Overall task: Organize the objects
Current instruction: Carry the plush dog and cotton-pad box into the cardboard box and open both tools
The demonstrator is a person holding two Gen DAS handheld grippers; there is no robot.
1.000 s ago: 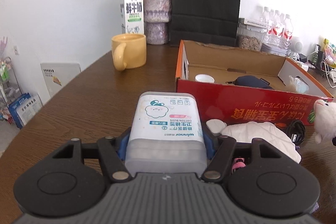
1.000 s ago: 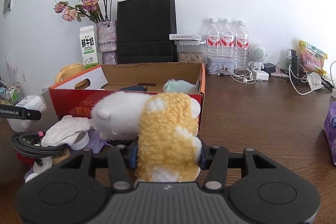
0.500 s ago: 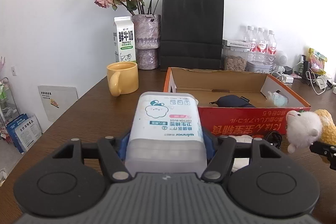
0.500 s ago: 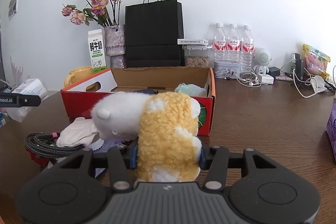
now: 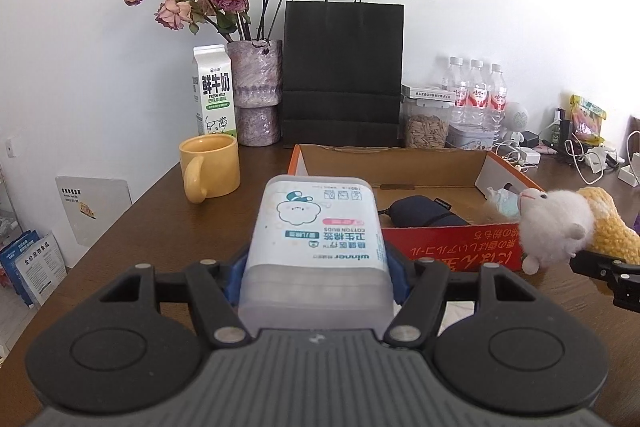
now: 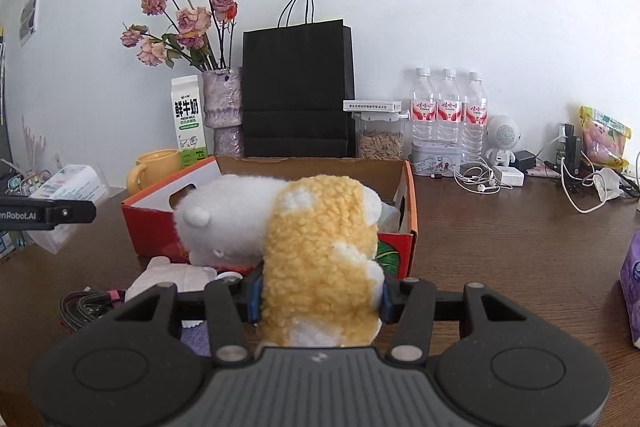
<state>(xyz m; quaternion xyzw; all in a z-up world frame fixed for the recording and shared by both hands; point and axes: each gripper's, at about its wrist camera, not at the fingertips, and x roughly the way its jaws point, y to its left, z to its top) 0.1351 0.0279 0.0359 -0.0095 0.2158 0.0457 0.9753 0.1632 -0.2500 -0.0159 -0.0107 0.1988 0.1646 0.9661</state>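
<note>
My left gripper (image 5: pixel 316 267) is shut on a clear cotton bud box (image 5: pixel 316 239) with a blue and white label, held above the brown table in front of the open red cardboard box (image 5: pixel 452 251). My right gripper (image 6: pixel 320 295) is shut on a white and yellow plush sheep (image 6: pixel 316 251), held in front of the red box (image 6: pixel 408 227). The sheep also shows in the left wrist view (image 5: pixel 560 227) at the right. The cotton bud box shows in the right wrist view (image 6: pixel 68 187) at the far left. A dark pouch (image 5: pixel 424 213) and a pale packet (image 5: pixel 500 203) lie inside the red box.
A yellow mug (image 5: pixel 210 167), milk carton (image 5: pixel 212 91), flower vase (image 5: pixel 256 95) and black paper bag (image 5: pixel 342 75) stand behind the box. Water bottles (image 6: pixel 448 111), chargers and cables (image 6: pixel 480 179) sit at the back right. A white cloth (image 6: pixel 168 275) and black cable (image 6: pixel 84 305) lie before the box.
Both grippers have risen and pulled back from the table, each still holding its object. The red box's inside now shows more fully in both views.
</note>
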